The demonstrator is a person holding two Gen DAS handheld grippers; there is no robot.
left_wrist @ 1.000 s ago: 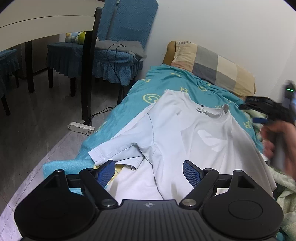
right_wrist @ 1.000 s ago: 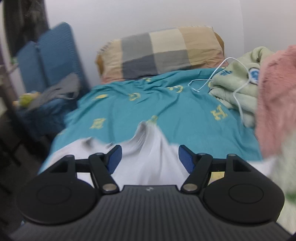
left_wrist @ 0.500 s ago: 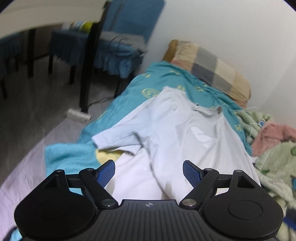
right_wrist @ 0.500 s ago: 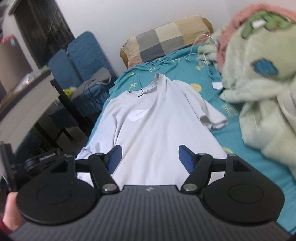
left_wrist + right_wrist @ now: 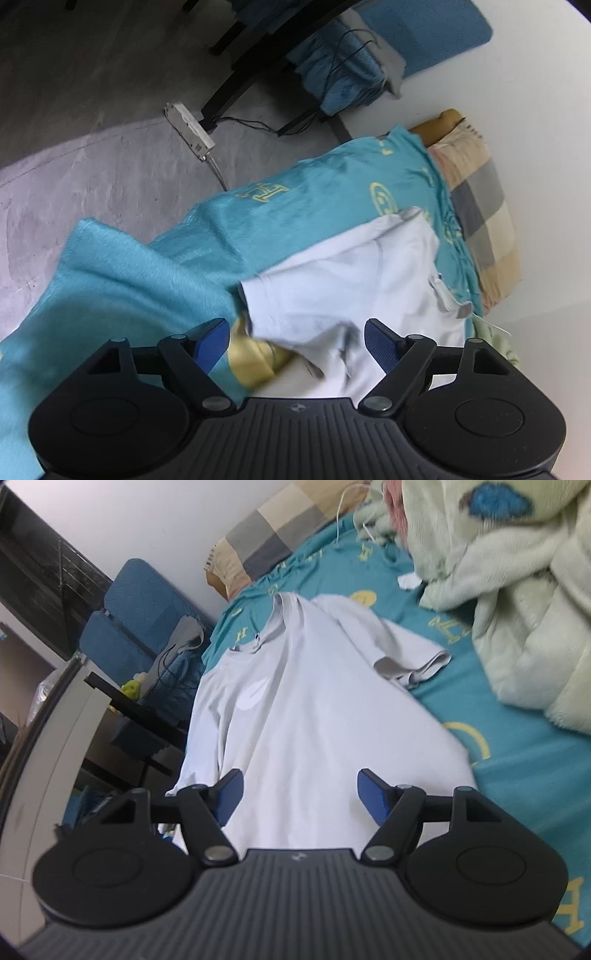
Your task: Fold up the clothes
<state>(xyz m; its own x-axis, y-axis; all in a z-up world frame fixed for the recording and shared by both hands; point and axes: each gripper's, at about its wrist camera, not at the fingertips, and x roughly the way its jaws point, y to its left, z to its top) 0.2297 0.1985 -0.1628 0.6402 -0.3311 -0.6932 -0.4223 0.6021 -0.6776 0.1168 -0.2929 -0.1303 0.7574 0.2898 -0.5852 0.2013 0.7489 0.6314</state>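
A white T-shirt [image 5: 314, 701] lies face up and spread flat on the teal bedsheet [image 5: 517, 757], collar toward the pillow. My right gripper [image 5: 299, 794] hovers open over the shirt's lower body, nothing between its blue pads. In the left wrist view the T-shirt [image 5: 351, 273] shows its left sleeve at the bed's side edge. My left gripper [image 5: 295, 343] points down at that sleeve hem; its jaws are closing a little but still stand wide, with the sleeve in the gap and the pads not pressing on it.
A checked pillow [image 5: 266, 542] lies at the head of the bed. A pale green fleece blanket [image 5: 517, 609] is heaped along the right side, with a white cable [image 5: 343, 509]. Blue-covered chairs [image 5: 369, 55], a power strip [image 5: 190, 131] and a table [image 5: 74, 720] stand left of the bed.
The left gripper rolled and dropped toward the left sleeve at the bed's edge. The right gripper swung back from the collar end to above the shirt's lower body.
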